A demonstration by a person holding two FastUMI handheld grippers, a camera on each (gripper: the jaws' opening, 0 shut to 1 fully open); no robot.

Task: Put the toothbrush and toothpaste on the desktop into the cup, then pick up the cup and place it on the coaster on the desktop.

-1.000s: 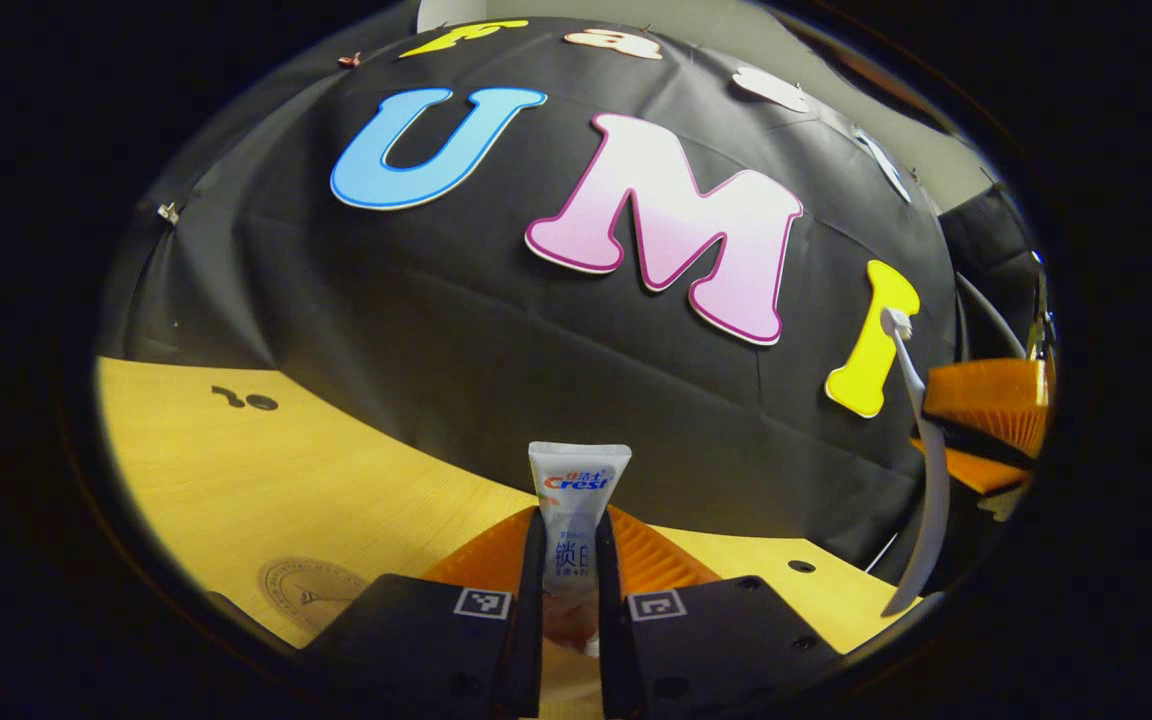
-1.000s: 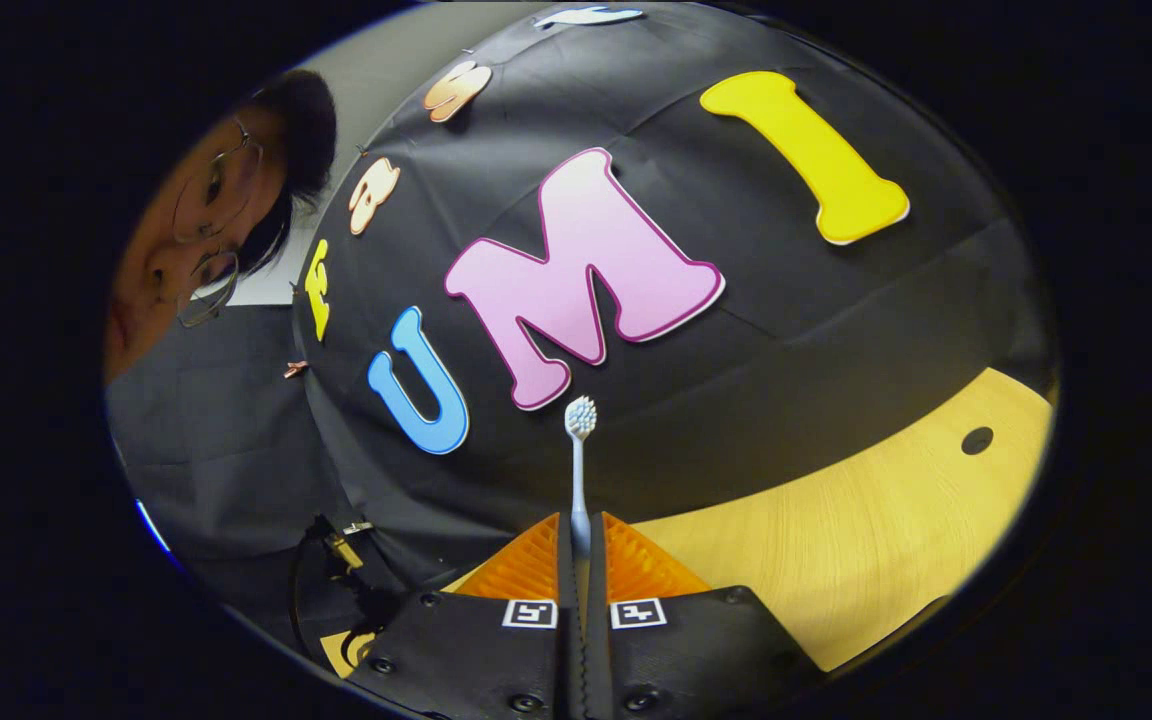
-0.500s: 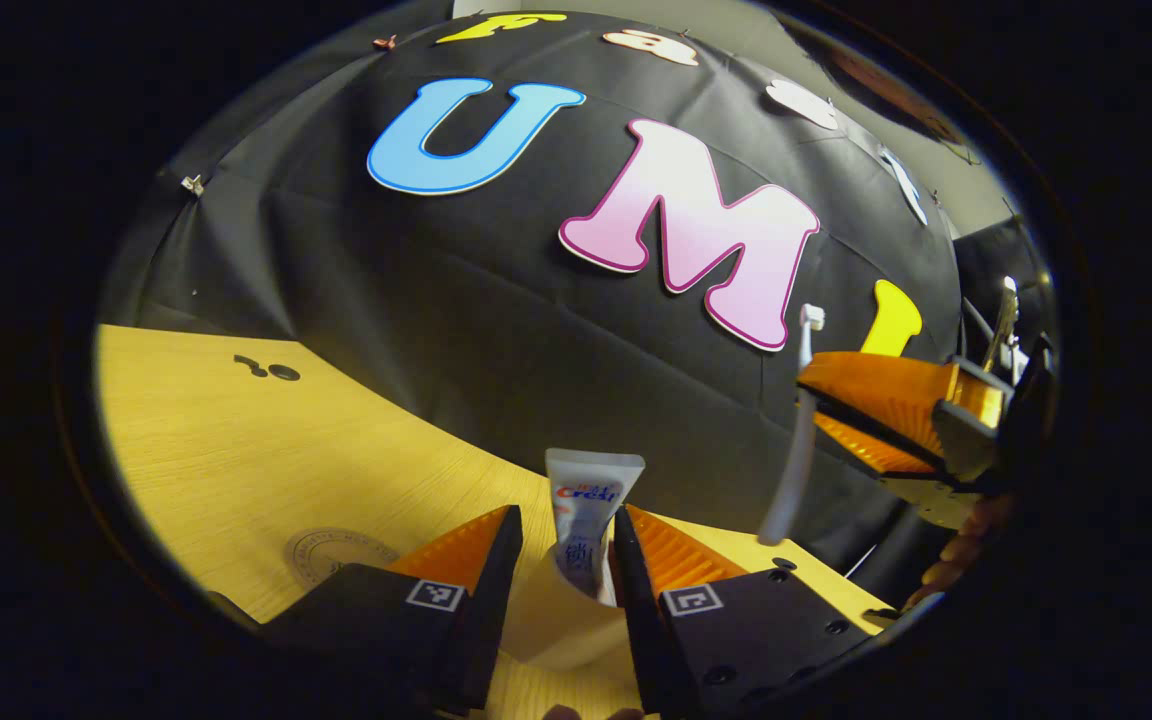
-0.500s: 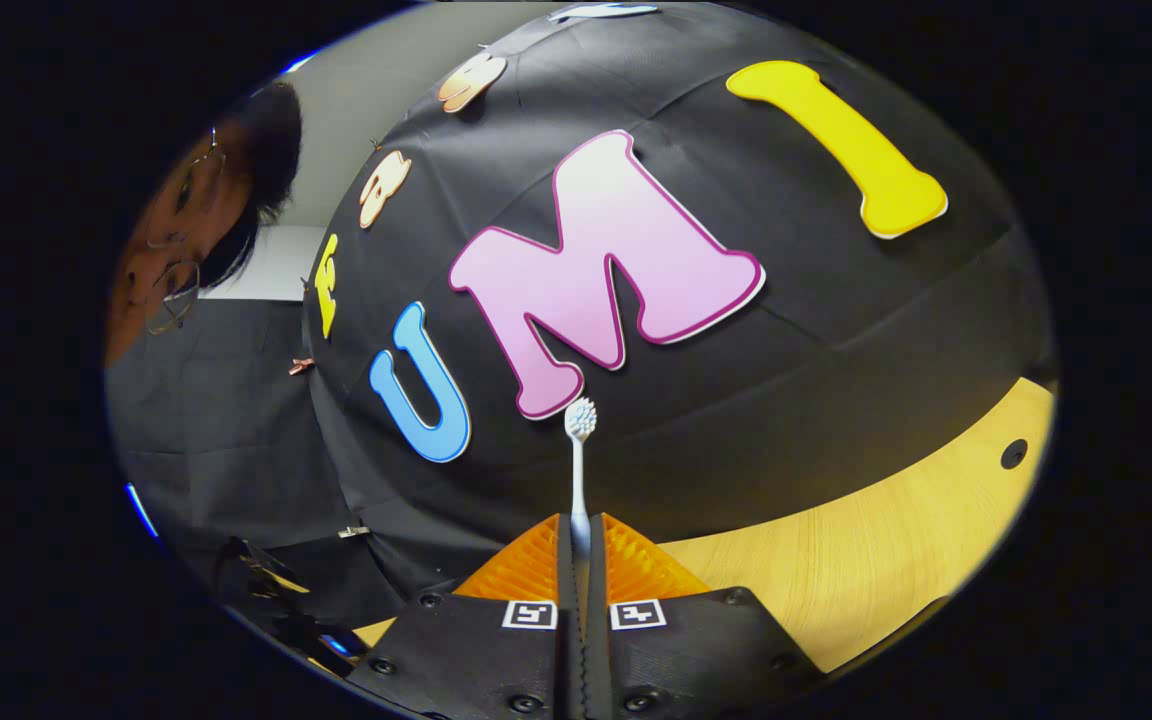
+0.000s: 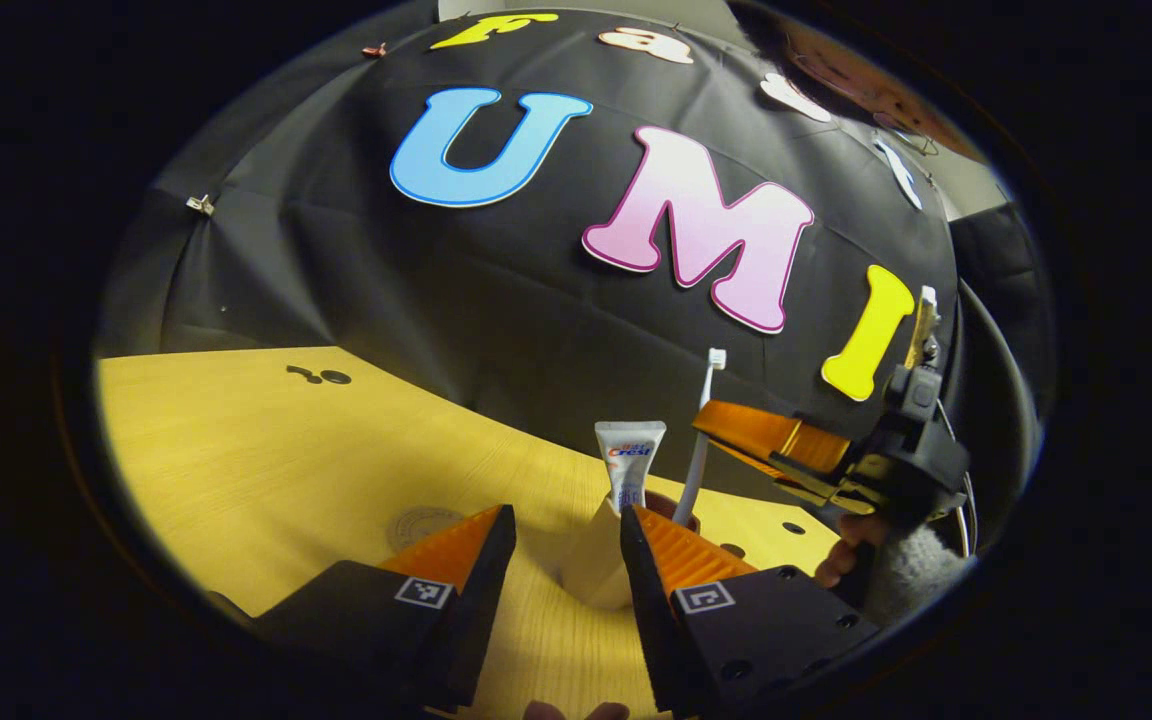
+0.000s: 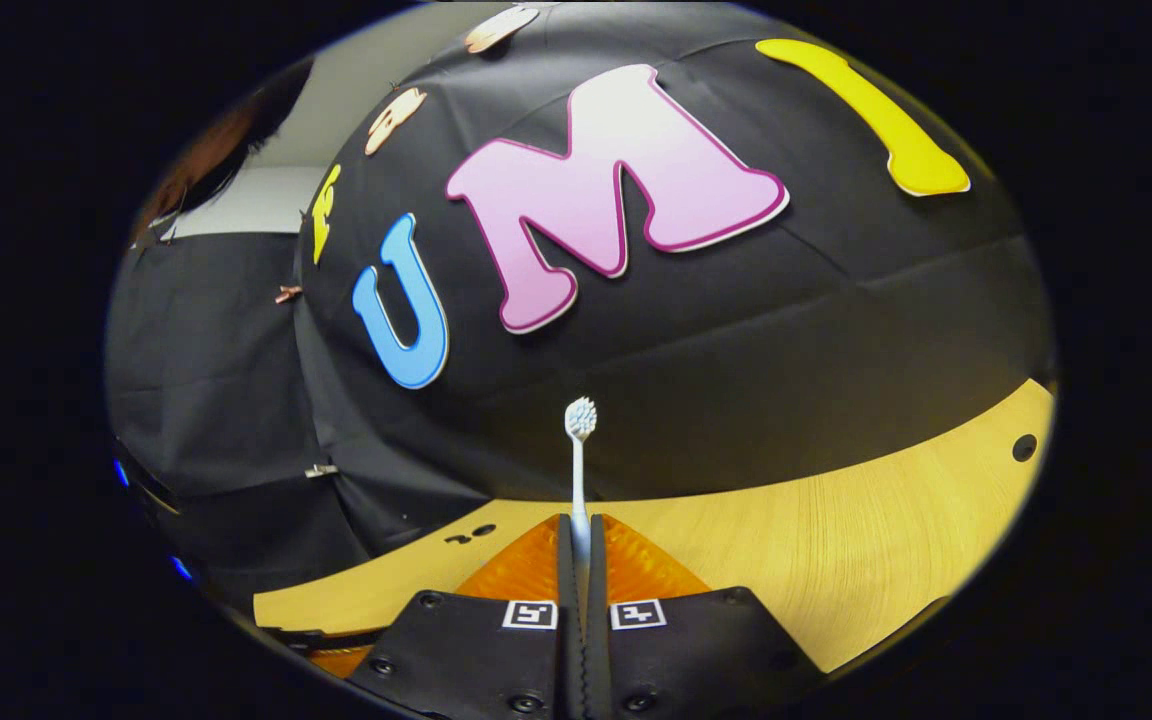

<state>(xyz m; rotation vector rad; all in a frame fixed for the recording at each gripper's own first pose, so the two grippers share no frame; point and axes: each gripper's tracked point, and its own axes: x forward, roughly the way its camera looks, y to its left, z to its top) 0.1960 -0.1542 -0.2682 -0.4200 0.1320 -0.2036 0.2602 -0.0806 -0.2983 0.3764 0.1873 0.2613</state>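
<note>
In the left gripper view a pale cup [image 5: 591, 565] stands on the wooden desktop [image 5: 266, 450], just beyond my open left gripper [image 5: 566, 520]. The white toothpaste tube [image 5: 631, 465] stands upright in the cup, free of the fingers. My right gripper [image 5: 736, 440] comes in from the right, shut on the white toothbrush [image 5: 704, 430], whose lower end dips into the cup's mouth. In the right gripper view the right gripper [image 6: 581, 530] is shut on the toothbrush [image 6: 577, 470], bristles up. The round coaster [image 5: 421, 522] lies flat to the left of the cup.
The black cloth wall [image 5: 496, 290] rises close behind the cup. The desktop has small holes [image 5: 334, 377] at the far left and more near the cup [image 5: 793, 527]. A hand [image 5: 841, 560] holds the right gripper. A person's head [image 6: 206, 160] is at the upper left.
My left gripper opened, let go of the toothpaste in the cup and drew back. My right gripper carried the toothbrush left and down until its end entered the cup.
</note>
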